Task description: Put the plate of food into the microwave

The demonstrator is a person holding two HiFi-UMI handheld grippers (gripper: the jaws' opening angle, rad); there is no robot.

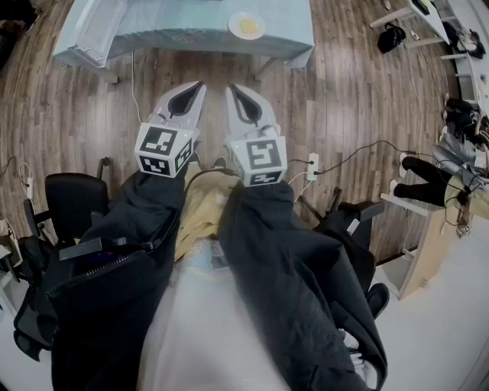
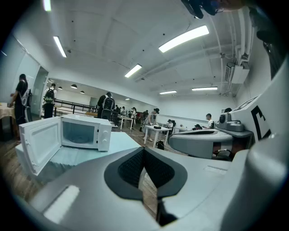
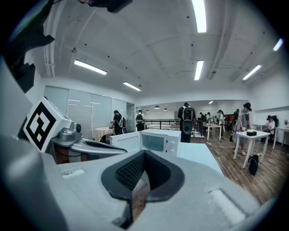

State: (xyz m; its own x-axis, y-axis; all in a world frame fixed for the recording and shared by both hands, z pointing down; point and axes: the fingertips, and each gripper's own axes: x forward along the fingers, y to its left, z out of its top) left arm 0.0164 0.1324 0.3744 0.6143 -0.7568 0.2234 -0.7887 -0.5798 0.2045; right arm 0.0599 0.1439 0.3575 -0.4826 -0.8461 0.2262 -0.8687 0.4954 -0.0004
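One plate (image 1: pixel 234 24) far beyond left claw (image 1: pixel 200 85), right claw (image 1: pixel 231 87)

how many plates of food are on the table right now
1. The plate sits near the right end of the light blue table in the head view. The table's far side is cut off, so more may be hidden.
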